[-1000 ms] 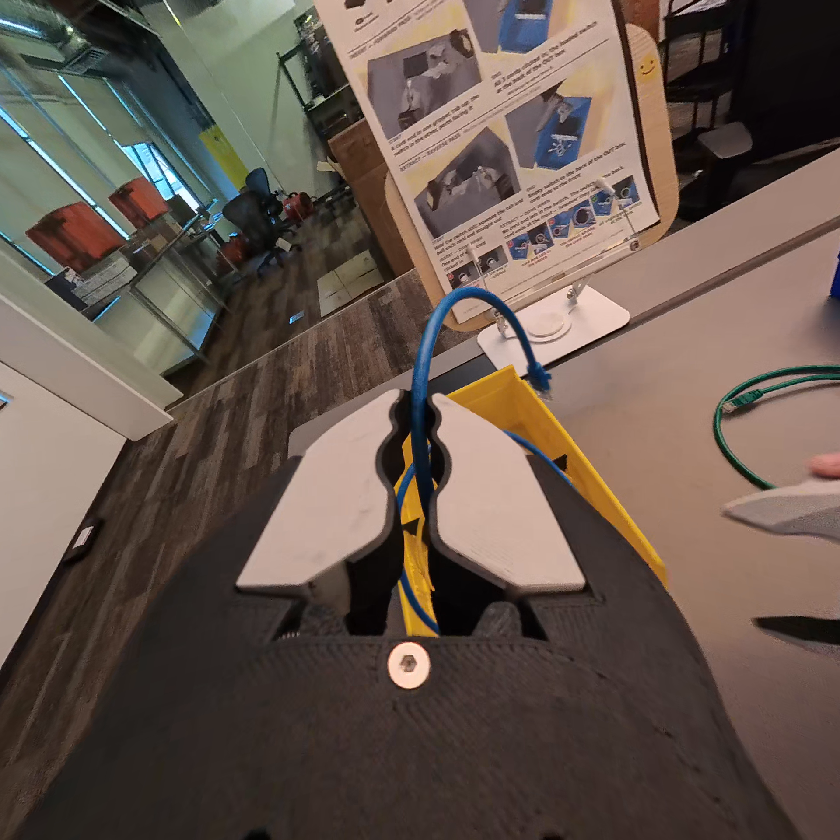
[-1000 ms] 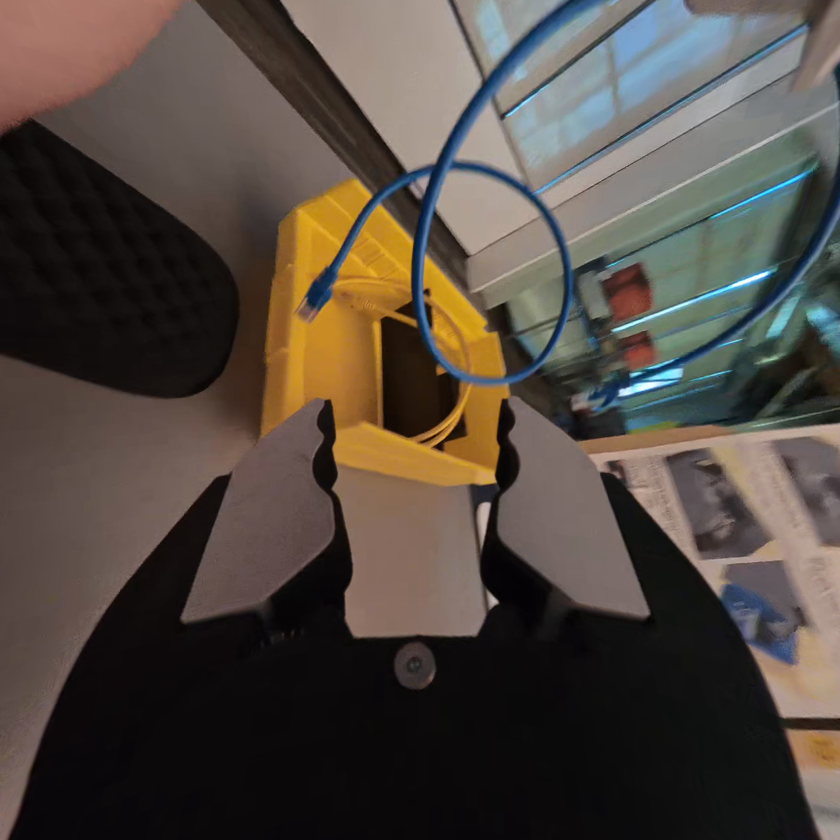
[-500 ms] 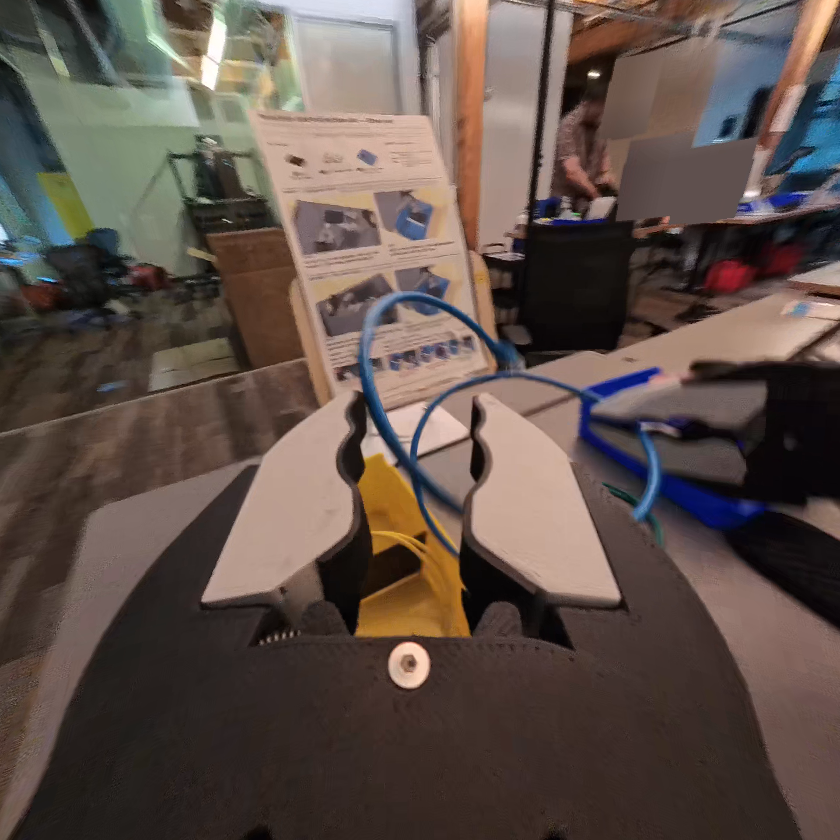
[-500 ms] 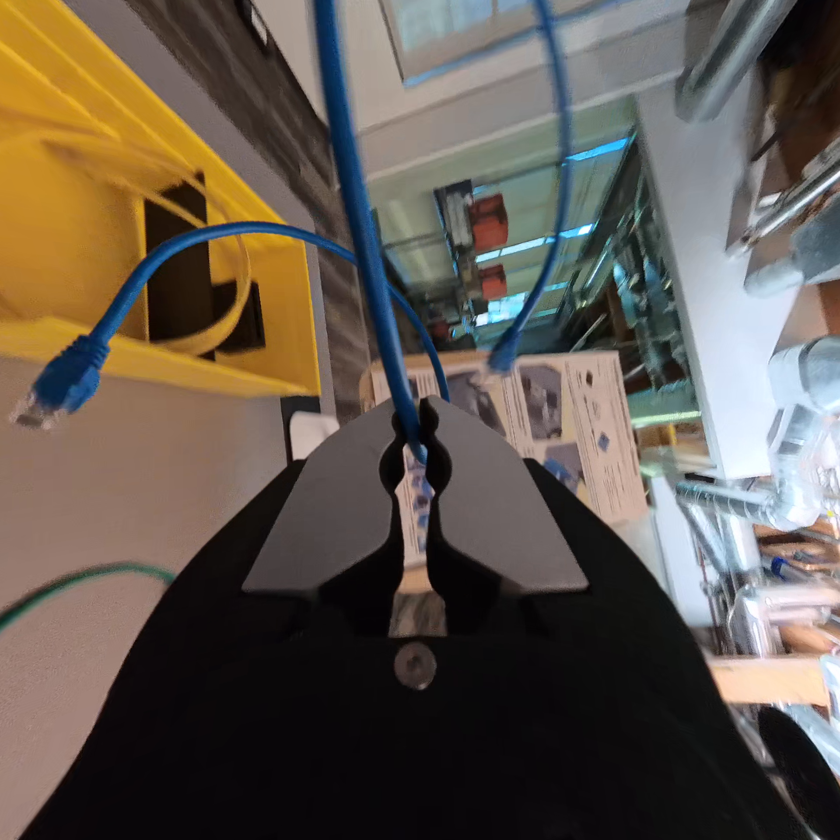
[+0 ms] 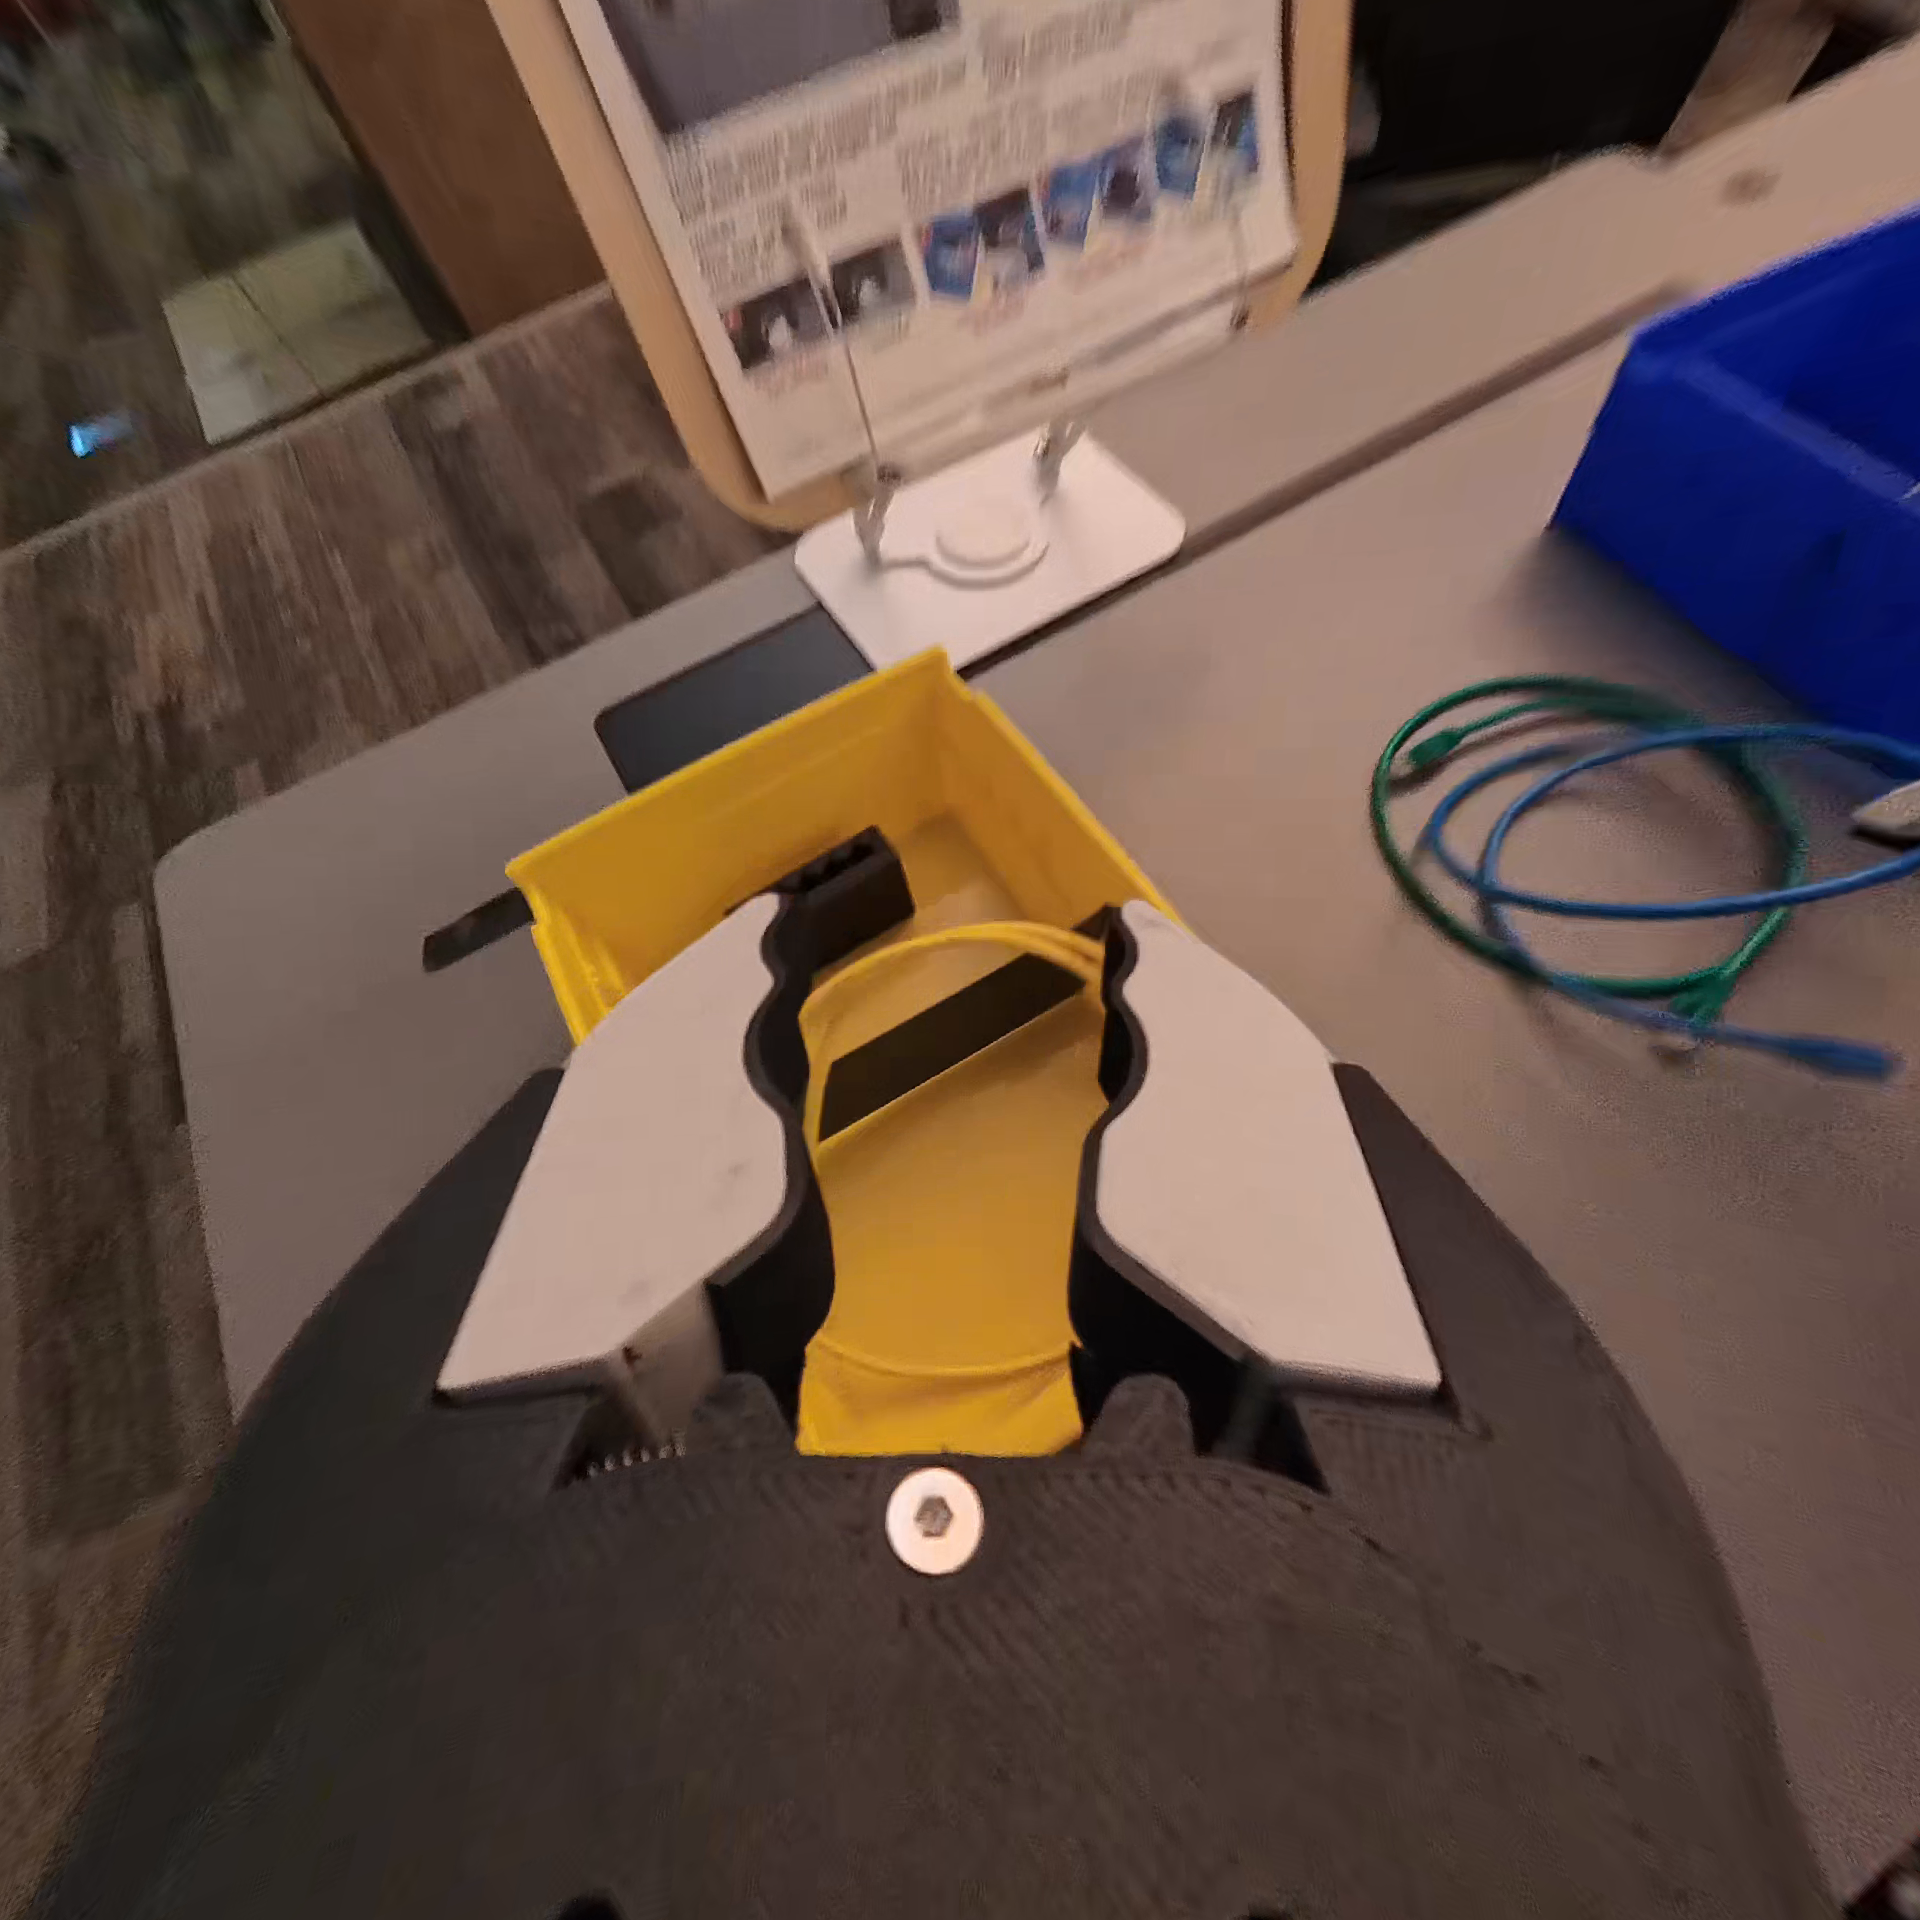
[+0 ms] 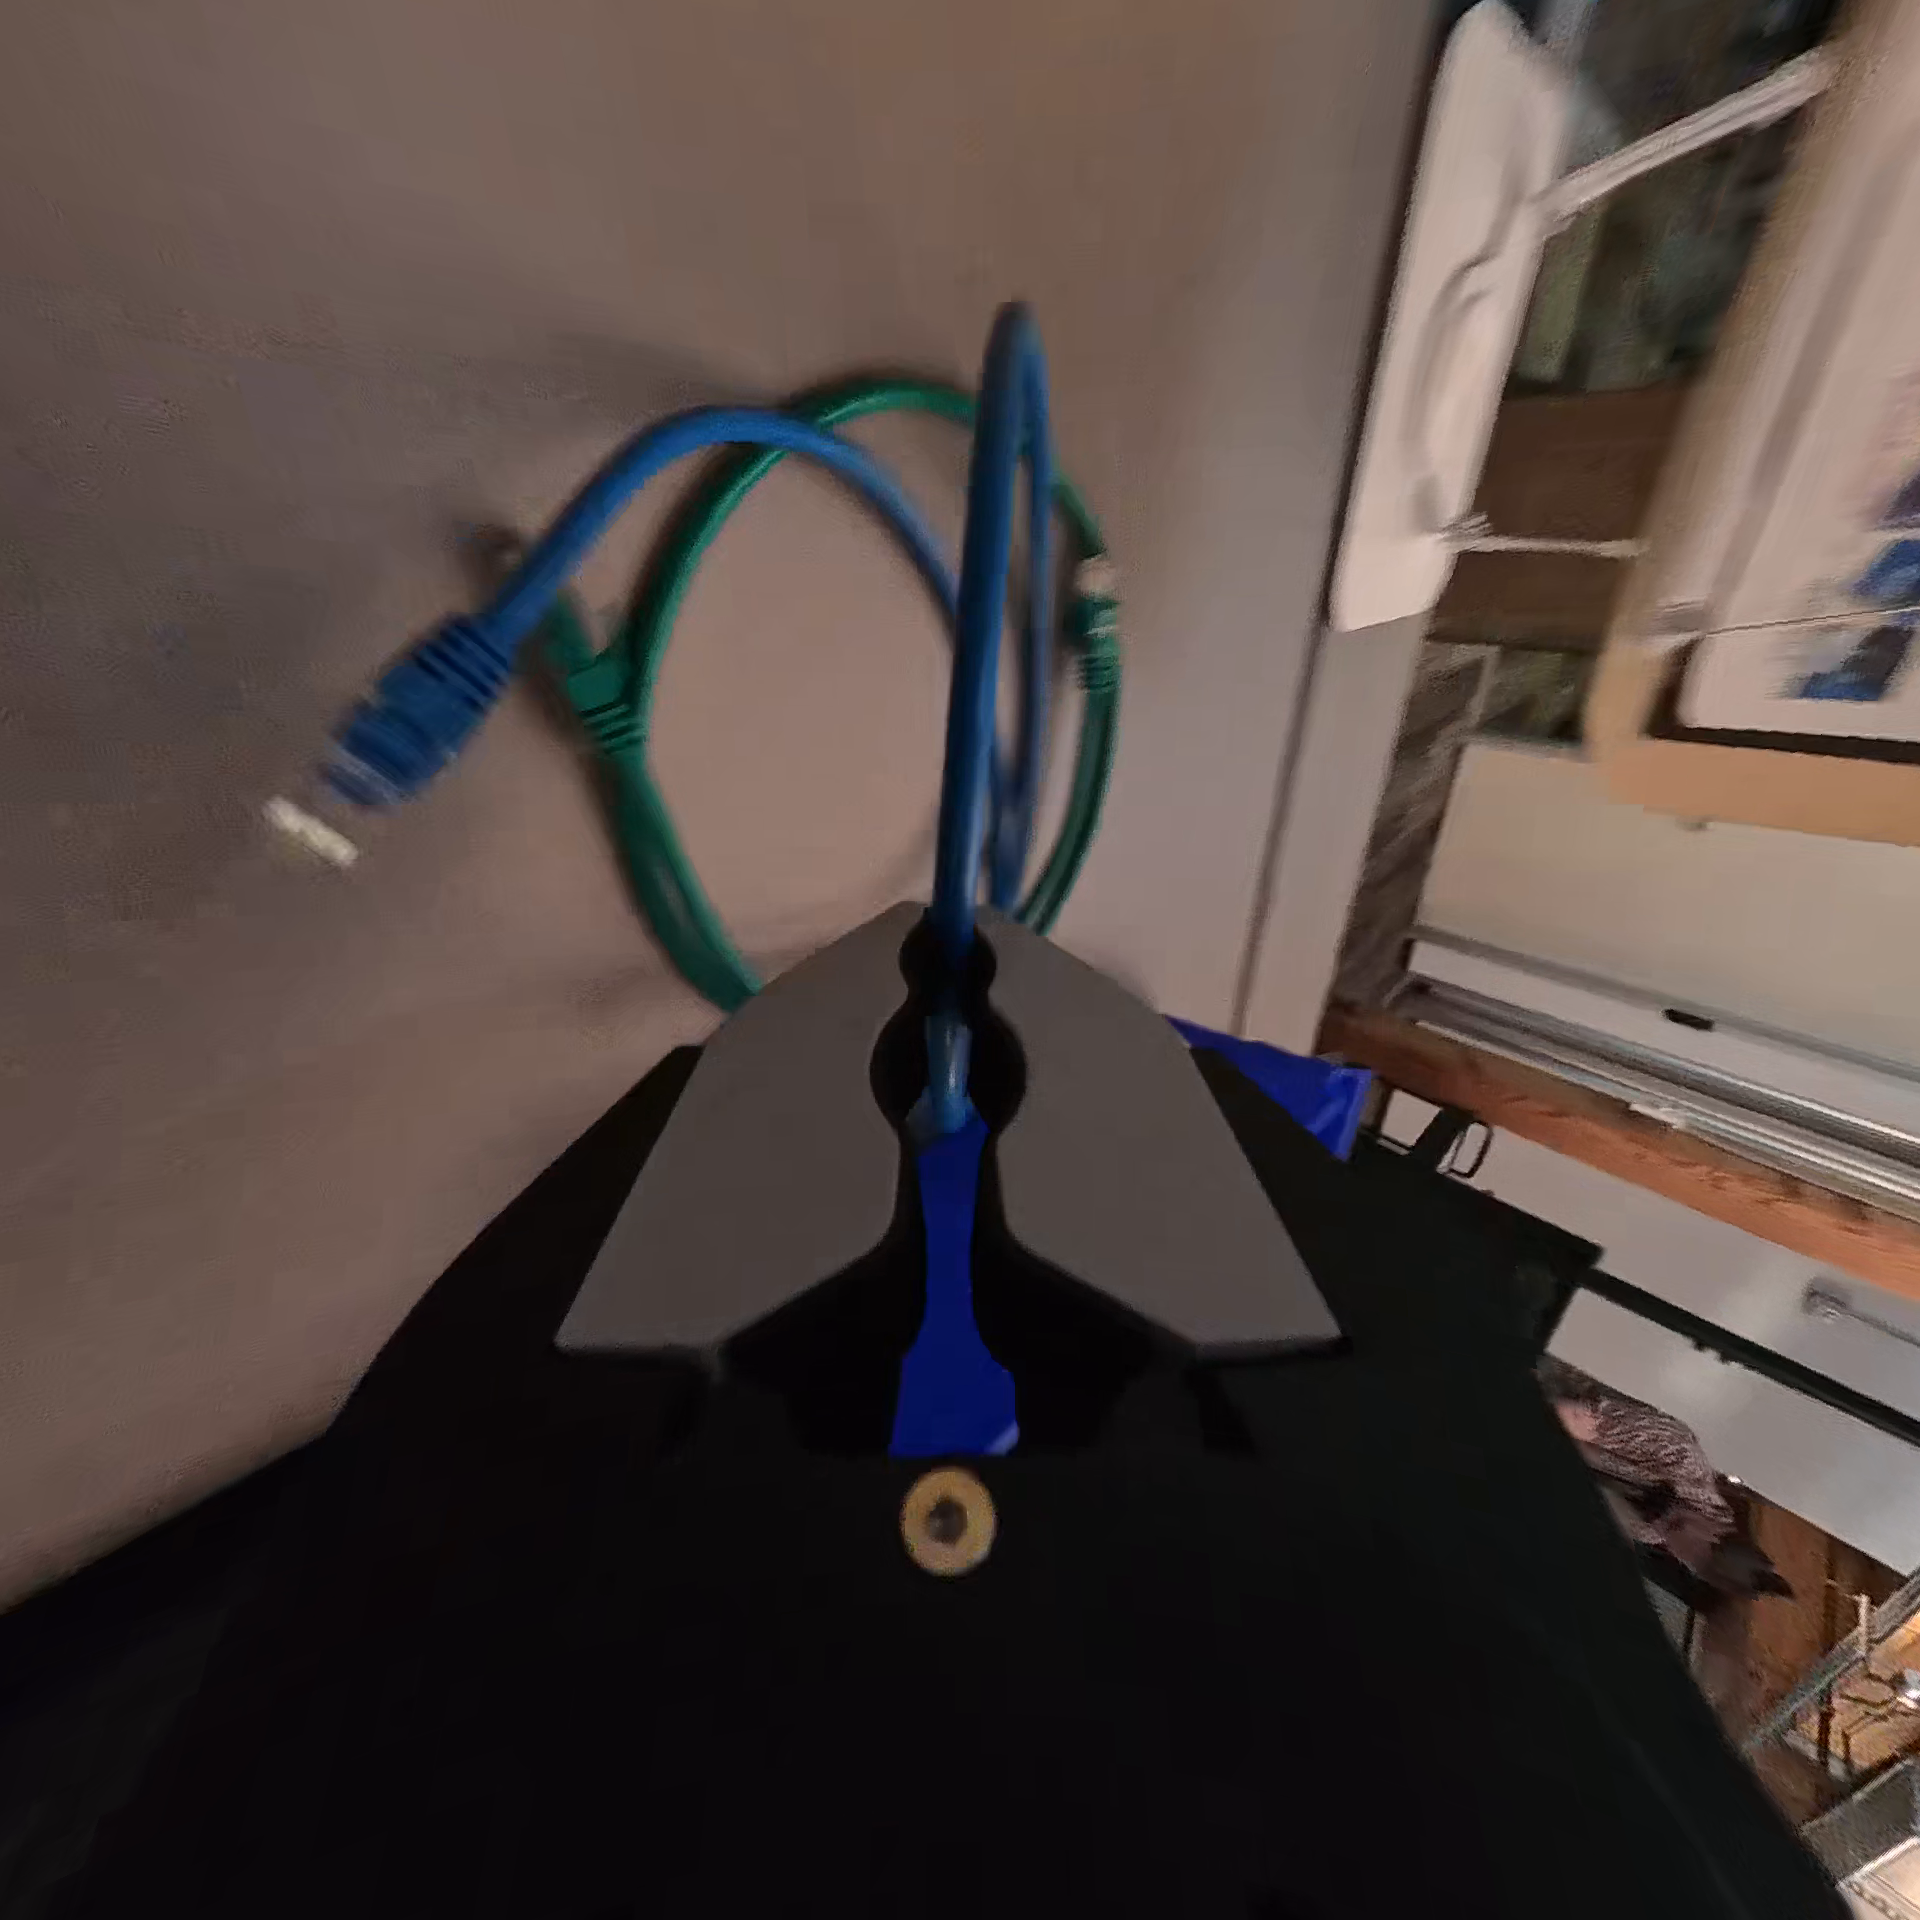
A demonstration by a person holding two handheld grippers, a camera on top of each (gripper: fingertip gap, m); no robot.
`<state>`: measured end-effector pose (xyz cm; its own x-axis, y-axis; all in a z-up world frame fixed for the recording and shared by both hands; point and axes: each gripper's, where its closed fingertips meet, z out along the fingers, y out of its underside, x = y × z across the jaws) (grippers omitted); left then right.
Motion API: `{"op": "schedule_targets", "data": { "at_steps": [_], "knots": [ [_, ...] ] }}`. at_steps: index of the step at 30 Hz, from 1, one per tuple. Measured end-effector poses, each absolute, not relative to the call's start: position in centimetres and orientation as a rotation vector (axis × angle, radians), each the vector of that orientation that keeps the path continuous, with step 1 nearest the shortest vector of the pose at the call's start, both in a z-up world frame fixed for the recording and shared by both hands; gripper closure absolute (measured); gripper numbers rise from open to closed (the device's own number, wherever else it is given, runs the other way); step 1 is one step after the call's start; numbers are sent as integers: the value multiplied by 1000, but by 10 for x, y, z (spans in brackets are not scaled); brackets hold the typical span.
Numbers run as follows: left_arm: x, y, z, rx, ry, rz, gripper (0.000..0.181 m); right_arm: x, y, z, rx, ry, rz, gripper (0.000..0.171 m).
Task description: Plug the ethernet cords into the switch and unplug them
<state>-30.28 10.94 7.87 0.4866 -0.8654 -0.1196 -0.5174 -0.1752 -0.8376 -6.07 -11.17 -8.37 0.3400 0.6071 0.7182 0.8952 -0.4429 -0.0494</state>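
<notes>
A grey tabletop (image 5: 1299, 727) fills both views, with wood-look flooring beyond its edge at the upper left of the left wrist view. The left tool (image 5: 940, 940) is released, its two grey fingers (image 5: 665, 1143) spread wide and empty above one yellow bin (image 5: 727, 831) at the frame's centre; inside the bin lie a loop of yellow cord (image 5: 966, 940) and a black box (image 5: 847, 899), only partly visible. The right tool (image 6: 954, 920) is clenched on one blue cord (image 6: 982, 644), which rises from its tips and curls to a plug (image 6: 416, 707) at centre left. One green cord (image 6: 665, 831) lies coiled on the tabletop behind it, touching the blue loop. Three cords in all: yellow, blue, green. Only the left wrist view shows the yellow bin, the yellow cord and the open blue bin (image 5: 1787, 457) at the right edge; there the blue and green cords lie overlapped at centre right. An instruction sheet on a white stand (image 5: 987, 540) shows at the upper centre, and again at the right edge of the right wrist view.
</notes>
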Motion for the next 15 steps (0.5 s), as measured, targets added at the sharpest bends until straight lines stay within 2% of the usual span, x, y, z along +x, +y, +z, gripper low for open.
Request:
{"op": "schedule_targets", "data": {
  "at_steps": [4, 7, 11, 15],
  "knots": [
    [-301, 137, 37, -1920, 1286, -338, 130, -57, -137, -140, -2381, -1340, -742, 169],
    [-299, 154, 12, -1901, 1385, -217, 129, -55, -148, -163, -2463, -1315, -639, 165],
    [-293, 169, -23, -1881, 1513, -134, 124, -68, -149, -149, -2428, -1187, -431, 147],
    [-292, 183, -54, -1912, 1578, -29, 123, -77, -147, -107, -2309, -1071, -345, 141]
  ]
}}
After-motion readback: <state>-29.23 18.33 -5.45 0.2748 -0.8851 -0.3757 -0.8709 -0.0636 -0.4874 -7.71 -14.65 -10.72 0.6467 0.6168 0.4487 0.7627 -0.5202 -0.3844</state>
